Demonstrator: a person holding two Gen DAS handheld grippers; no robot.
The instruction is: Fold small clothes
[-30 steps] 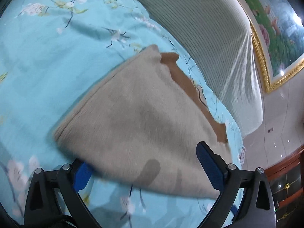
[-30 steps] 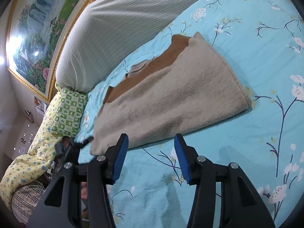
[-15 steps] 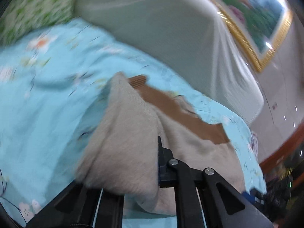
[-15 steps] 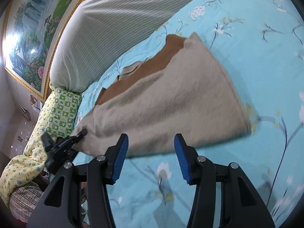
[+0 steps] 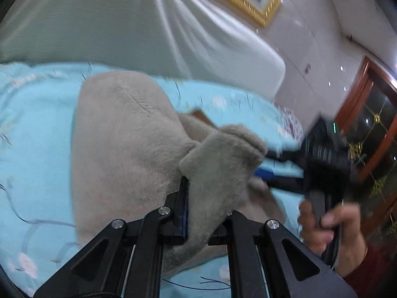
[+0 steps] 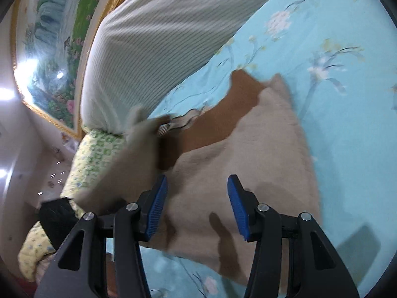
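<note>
While we are folding: the beige sweater (image 6: 248, 164) is lying on the bed (image 6: 335, 79).
Left gripper (image 5: 206, 213): jaws are pinching a lifted corner.
Right gripper (image 6: 196, 206): jaws are hovering wide, empty.
Handling: we are judging it soft, light, floppy; grip edges.

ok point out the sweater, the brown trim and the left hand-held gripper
sweater (image 6: 260, 164): right wrist view, on the flat beige body
brown trim (image 6: 223, 121): right wrist view, mid band
left hand-held gripper (image 5: 206, 206): left wrist view, between fingertips, on pinched cloth
</note>
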